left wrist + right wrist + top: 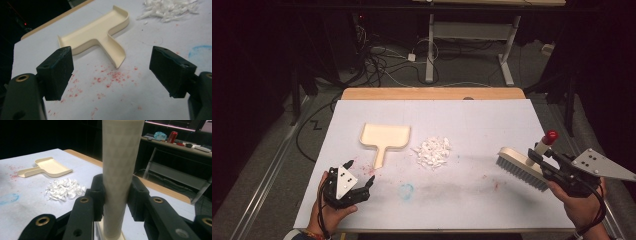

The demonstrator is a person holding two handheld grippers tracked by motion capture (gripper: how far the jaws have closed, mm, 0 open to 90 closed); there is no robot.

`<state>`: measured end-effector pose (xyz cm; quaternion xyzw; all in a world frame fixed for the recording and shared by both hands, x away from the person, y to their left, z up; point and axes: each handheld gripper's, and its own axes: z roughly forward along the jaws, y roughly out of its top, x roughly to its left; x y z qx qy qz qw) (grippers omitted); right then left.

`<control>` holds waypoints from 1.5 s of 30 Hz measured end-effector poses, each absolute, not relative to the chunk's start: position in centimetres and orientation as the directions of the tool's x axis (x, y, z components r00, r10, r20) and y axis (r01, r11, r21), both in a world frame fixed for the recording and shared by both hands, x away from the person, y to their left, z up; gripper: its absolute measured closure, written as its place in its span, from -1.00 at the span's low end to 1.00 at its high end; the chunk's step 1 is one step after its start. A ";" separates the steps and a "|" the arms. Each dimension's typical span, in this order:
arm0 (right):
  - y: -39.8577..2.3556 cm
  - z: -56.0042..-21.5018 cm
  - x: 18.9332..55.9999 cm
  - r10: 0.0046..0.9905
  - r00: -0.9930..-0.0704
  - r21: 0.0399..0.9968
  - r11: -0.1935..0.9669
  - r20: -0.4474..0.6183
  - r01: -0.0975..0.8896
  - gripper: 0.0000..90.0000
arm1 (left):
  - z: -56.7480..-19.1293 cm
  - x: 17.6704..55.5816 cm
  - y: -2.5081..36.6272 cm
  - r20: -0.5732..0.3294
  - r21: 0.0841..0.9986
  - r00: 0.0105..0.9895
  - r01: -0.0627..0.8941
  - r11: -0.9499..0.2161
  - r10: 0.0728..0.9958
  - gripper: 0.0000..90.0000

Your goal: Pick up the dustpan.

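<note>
Cream hand brush with pale bristles (523,167), at table's right edge, handle pinched by right gripper (537,156). Cream plastic dustpan (384,138), empty, mid-table; white paper scrap pile (433,151) beside it. Left gripper (362,175), jaws spread, near front-left corner of white table (492,120).

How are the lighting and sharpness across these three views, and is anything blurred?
High view: table evenly lit, surroundings dark, slightly soft. Left gripper view: open left tongs close and a little soft, dustpan clear, paper scraps bright. Right gripper view: brush handle very near, softly focused, held by the right tongs; background dim.
</note>
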<state>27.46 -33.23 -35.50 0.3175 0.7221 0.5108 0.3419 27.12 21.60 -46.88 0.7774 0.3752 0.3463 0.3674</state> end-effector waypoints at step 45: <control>-31.7 -36.8 28.6 0.809 -0.564 0.924 0.326 -0.164 0.199 0.56 | -47.6 41.4 17.2 -0.040 0.566 0.346 0.781 -0.264 0.937 0.28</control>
